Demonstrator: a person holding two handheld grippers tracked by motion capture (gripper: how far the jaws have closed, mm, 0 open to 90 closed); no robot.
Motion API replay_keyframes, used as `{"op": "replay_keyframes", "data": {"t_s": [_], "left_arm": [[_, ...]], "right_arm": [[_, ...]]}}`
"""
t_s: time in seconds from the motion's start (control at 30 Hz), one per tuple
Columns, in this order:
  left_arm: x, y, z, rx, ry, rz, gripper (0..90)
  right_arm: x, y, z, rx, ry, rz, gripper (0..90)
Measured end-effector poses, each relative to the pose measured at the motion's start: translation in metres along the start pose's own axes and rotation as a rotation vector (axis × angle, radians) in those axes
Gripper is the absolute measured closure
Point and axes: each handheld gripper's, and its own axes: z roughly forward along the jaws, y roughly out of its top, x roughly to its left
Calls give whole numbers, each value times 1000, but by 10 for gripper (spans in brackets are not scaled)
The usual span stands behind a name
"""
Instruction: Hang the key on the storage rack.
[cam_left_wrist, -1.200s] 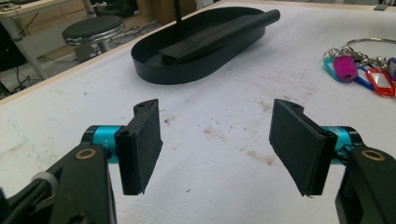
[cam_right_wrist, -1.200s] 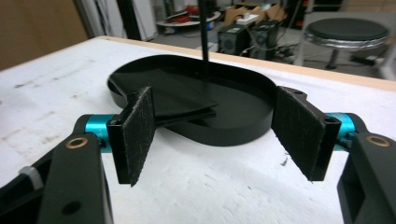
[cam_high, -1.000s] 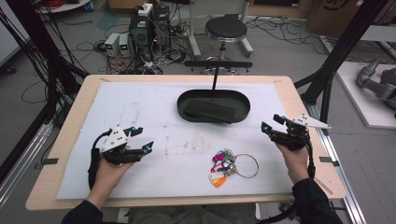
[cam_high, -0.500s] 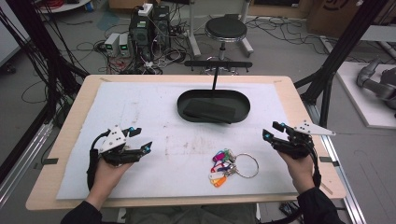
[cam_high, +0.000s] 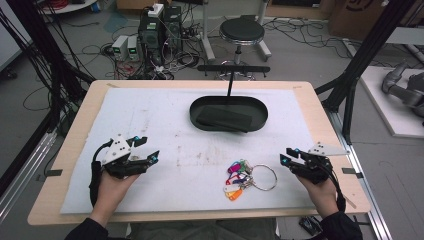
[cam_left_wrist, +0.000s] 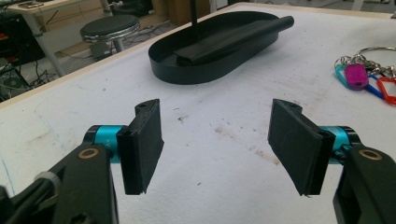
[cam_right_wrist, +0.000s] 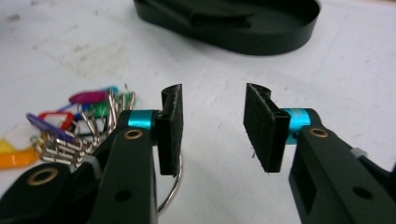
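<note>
A key ring with several coloured tags (cam_high: 239, 178) lies on the white mat, near the front and right of centre. My right gripper (cam_high: 286, 155) hovers just right of it, open and holding nothing. In the right gripper view the tags (cam_right_wrist: 88, 112) lie to the left, behind the left jaw of the gripper (cam_right_wrist: 212, 126). My left gripper (cam_high: 149, 148) is at the front left, open and holding nothing. In the left gripper view its pads (cam_left_wrist: 217, 149) stand wide apart over bare mat, with the tags (cam_left_wrist: 359, 77) at the far right.
A black oval tray (cam_high: 260, 122) sits at the back centre with a folded black item (cam_high: 225, 119) inside and a T-shaped post (cam_high: 231, 82) rising behind it. The tray's wall (cam_left_wrist: 187, 74) (cam_right_wrist: 261, 44) lies ahead of both grippers. A stool (cam_high: 242, 31) stands beyond the table.
My right gripper has drawn back toward the near edge and a little left, ending beside the key ring. The left gripper has barely moved.
</note>
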Motion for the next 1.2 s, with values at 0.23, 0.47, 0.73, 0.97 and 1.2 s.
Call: {"op": "replay_keyframes", "data": {"t_s": [0.23,0.47,0.73,0.97,1.2], "left_arm": [[1,-2,4,10,-11,-3,351],[0,-2,3,10,-13,4,351],[-1,-4,2,16,-13,2,351],[-3,-4,3,29,-16,15,351],[-4,-5,2,27,-18,19,351]], "right_arm": [[8,-7,18,126,27,-53,677],[13,-13,35,229,50,-98,710],[16,-13,41,261,36,-134,765],[23,-12,42,271,24,-184,877],[21,-11,43,249,5,-167,880]]}}
